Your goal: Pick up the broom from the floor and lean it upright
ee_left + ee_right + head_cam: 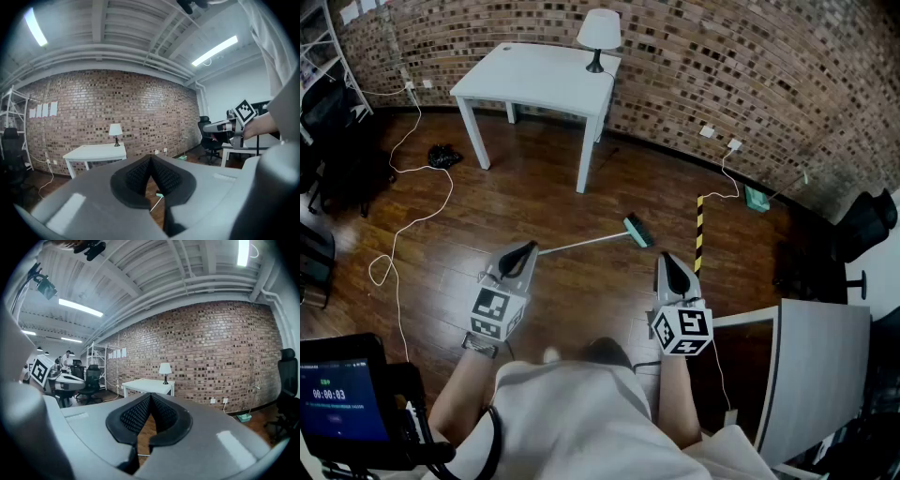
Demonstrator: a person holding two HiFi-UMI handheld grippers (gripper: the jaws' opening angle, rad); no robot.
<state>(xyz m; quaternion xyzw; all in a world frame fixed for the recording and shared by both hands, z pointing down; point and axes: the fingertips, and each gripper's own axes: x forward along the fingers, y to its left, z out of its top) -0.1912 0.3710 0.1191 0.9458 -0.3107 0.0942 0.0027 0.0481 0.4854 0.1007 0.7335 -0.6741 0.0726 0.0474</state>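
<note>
Approach step is judged. Broom [598,240] is seen flat on floor [534,202] at 12 o'clock, untouched. Left gripper [523,251] and right gripper [668,261] are clenched, empty. Jaws must be opened and lowered.

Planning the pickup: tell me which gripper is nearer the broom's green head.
Right. The right gripper hangs just right of the green head; the left gripper sits by the far end of the handle.
</note>
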